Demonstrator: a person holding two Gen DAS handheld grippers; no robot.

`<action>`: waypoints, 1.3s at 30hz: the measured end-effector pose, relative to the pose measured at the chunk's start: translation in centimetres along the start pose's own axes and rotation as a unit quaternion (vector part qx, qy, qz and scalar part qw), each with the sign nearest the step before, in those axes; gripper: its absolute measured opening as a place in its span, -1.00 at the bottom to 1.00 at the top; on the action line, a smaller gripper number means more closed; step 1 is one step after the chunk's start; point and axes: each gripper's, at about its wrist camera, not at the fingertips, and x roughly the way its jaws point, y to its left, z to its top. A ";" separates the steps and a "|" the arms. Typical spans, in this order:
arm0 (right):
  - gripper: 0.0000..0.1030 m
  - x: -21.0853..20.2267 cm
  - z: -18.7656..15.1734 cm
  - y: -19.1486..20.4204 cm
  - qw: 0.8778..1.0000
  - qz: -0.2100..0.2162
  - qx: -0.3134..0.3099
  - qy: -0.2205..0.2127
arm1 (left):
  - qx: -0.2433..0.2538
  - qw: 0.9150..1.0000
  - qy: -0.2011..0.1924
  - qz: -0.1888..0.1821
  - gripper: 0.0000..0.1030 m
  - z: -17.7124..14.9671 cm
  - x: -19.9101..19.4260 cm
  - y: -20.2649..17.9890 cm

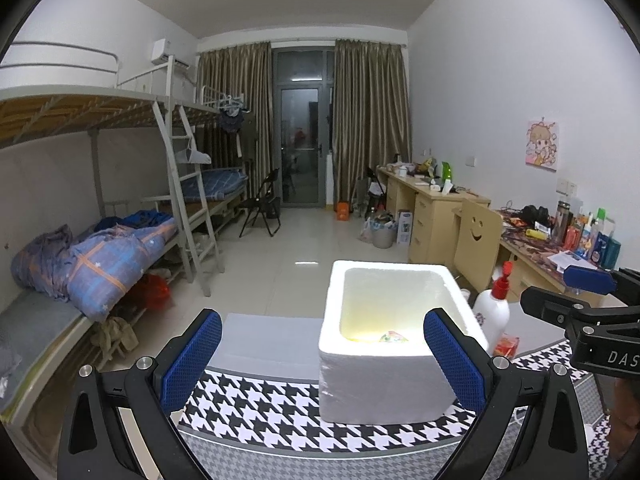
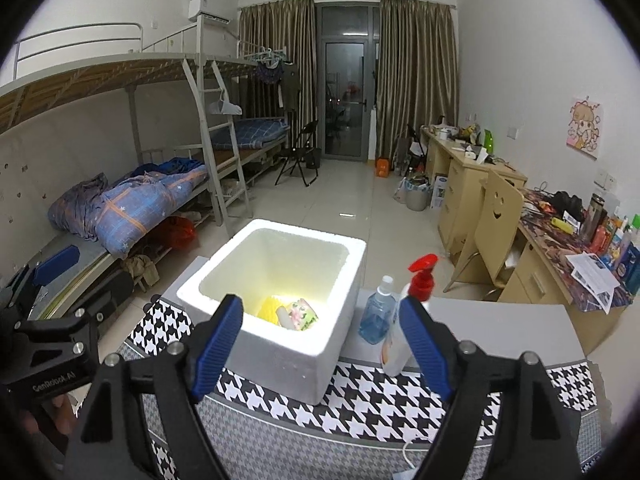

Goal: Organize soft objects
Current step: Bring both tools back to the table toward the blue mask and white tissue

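A white foam box [image 1: 380, 384] stands on a houndstooth cloth [image 1: 260, 408]. In the right wrist view the box [image 2: 288, 364] holds a yellow soft piece [image 2: 269, 309] and a floral pink-green soft item [image 2: 302, 314]; the left wrist view shows only a corner of that floral item [image 1: 394, 337]. My left gripper [image 1: 324, 360] hovers in front of the box, open, with nothing between its blue pads. My right gripper [image 2: 322, 350] is also open and empty, just short of the box's near wall. Each gripper shows at the edge of the other's view: the right one [image 1: 560, 288], the left one [image 2: 80, 280].
Right of the box stand a white pump bottle with a red top [image 2: 400, 340] and a clear blue bottle [image 2: 376, 316]. A small orange packet [image 1: 506, 344] lies by them. Bunk beds line the left wall and cluttered desks [image 2: 560, 248] the right.
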 end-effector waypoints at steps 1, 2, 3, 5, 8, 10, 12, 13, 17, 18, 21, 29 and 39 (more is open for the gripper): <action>0.64 -0.3 -0.1 -0.1 1.000 -0.002 0.000 -0.003 | 0.000 1.000 -0.002 0.000 0.97 -0.1 -0.3 -0.2; 0.67 -0.6 -0.2 -0.2 1.000 -0.003 0.000 -0.005 | 0.000 1.000 -0.003 0.000 0.97 -0.2 -0.6 -0.2; 0.69 -0.9 -0.4 -0.3 1.000 -0.004 0.003 -0.007 | 0.001 1.000 -0.004 -0.001 0.97 -0.3 -0.9 -0.5; 0.75 -1.5 -0.8 -0.6 1.000 -0.001 0.009 -0.009 | 0.000 1.000 -0.006 -0.006 0.97 -0.5 -1.5 -0.9; 0.76 -2.3 -1.4 -0.9 1.000 -0.007 0.008 -0.015 | 0.003 1.000 -0.010 -0.012 0.98 -0.6 -2.4 -1.4; 0.76 -3.0 -1.7 -0.9 1.000 -0.011 0.001 -0.020 | 0.004 1.000 -0.012 -0.018 0.98 -0.8 -2.9 -1.8; 0.76 -3.6 -2.0 -1.0 1.000 -0.012 0.002 -0.021 | 0.004 1.000 -0.014 -0.026 0.98 -0.9 -3.3 -2.1; 0.76 -3.9 -2.2 -1.1 1.000 -0.012 0.004 -0.021 | 0.004 0.999 -0.014 -0.029 0.98 -0.9 -3.6 -2.2; 0.76 -5.1 -2.7 -1.5 1.000 -0.015 0.006 -0.027 | 0.006 0.999 -0.022 -0.034 0.98 -0.9 -4.6 -2.6; 0.76 -5.4 -2.8 -1.6 0.999 -0.019 0.007 -0.029 | 0.007 0.999 -0.022 -0.036 0.98 -1.0 -4.9 -2.8; 0.77 -6.3 -3.2 -2.0 0.999 -0.023 0.008 -0.035 | 0.011 0.999 -0.025 -0.043 0.98 -1.1 -5.5 -3.3; 0.77 -8.6 -4.5 -2.8 0.998 -0.035 0.009 -0.047 | 0.012 0.998 -0.026 -0.058 0.98 -1.7 -6.6 -4.6; 0.77 -10.5 -6.0 -3.8 0.997 -0.051 0.011 -0.053 | 0.017 0.996 -0.027 -0.088 0.98 -2.4 -7.7 -6.4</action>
